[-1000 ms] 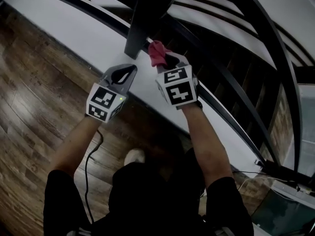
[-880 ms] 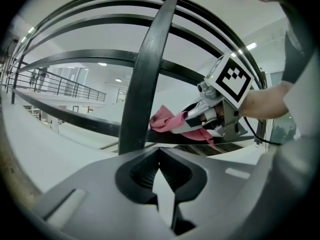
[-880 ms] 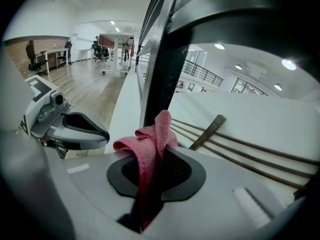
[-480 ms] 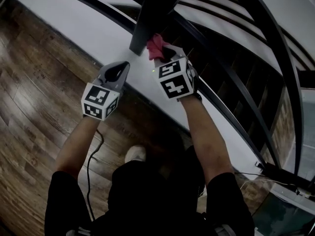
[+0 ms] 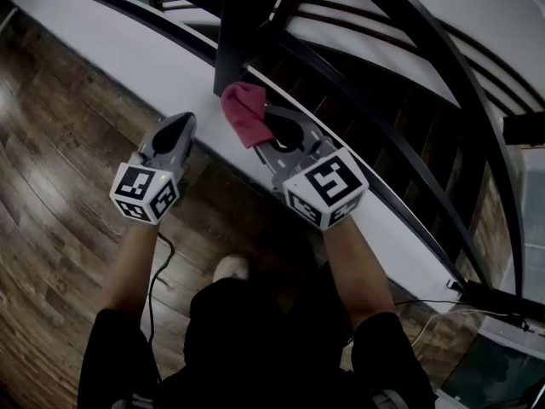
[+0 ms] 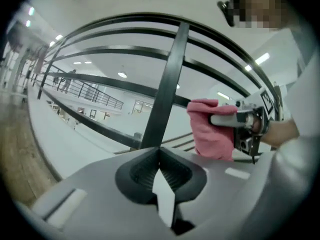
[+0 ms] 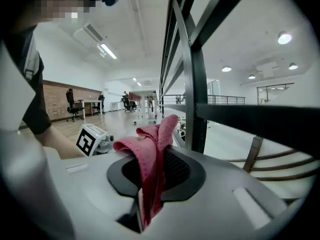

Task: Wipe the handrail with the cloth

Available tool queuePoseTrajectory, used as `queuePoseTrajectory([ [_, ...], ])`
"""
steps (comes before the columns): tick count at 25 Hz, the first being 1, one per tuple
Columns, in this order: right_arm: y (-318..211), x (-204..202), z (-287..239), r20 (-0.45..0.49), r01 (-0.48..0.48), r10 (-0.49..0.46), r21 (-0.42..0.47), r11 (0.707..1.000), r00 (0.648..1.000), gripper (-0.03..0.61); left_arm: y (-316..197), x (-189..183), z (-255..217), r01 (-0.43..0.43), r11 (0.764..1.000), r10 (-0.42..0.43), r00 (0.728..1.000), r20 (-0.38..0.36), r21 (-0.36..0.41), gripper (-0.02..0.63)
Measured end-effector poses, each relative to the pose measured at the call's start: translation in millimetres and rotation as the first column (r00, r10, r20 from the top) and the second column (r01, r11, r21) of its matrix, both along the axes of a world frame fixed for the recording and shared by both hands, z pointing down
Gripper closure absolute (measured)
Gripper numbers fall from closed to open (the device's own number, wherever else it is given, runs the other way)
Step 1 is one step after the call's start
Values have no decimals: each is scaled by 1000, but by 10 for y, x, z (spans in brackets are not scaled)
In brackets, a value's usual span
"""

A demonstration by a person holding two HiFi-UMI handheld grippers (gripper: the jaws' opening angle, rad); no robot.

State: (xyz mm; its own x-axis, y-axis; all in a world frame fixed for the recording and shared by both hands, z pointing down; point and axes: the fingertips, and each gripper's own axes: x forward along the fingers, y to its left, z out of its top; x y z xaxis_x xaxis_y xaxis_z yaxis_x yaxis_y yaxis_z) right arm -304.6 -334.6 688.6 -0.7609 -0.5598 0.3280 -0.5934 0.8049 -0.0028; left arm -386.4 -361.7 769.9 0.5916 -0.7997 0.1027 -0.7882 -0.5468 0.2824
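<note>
Pinching the pink cloth (image 5: 243,113) between the jaws of the right gripper (image 5: 266,136), just beside the foot of the dark handrail post (image 5: 245,24).
Holding the left gripper (image 5: 177,128) pressed together on nothing, left of the cloth, by the white ledge (image 5: 102,41).

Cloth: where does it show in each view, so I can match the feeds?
Head view: the red cloth is upper middle, at the tip of the right gripper, just below the dark post.
Left gripper view: the cloth is right of centre, just right of the post.
Right gripper view: the cloth is dead centre, clamped in that gripper, left of the post.
Shared landmark: the dark post.
</note>
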Motion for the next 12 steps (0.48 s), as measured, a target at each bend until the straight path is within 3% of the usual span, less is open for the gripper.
queuePoseTrajectory([
  [3,212,121,-369,64,32,-37,71,997,997,528,53,35,-228,39,999,-37,997,-65,28,614],
  [8,551,614,-845,84,18,-33,178,984,996,528,178,595,-693,-31,988,35,999,-22,149,614],
  [12,794,1069,-1273,134,37,-72,249,968,988,529,261,941,-1088,-10,985,9,1000,10,174,614],
])
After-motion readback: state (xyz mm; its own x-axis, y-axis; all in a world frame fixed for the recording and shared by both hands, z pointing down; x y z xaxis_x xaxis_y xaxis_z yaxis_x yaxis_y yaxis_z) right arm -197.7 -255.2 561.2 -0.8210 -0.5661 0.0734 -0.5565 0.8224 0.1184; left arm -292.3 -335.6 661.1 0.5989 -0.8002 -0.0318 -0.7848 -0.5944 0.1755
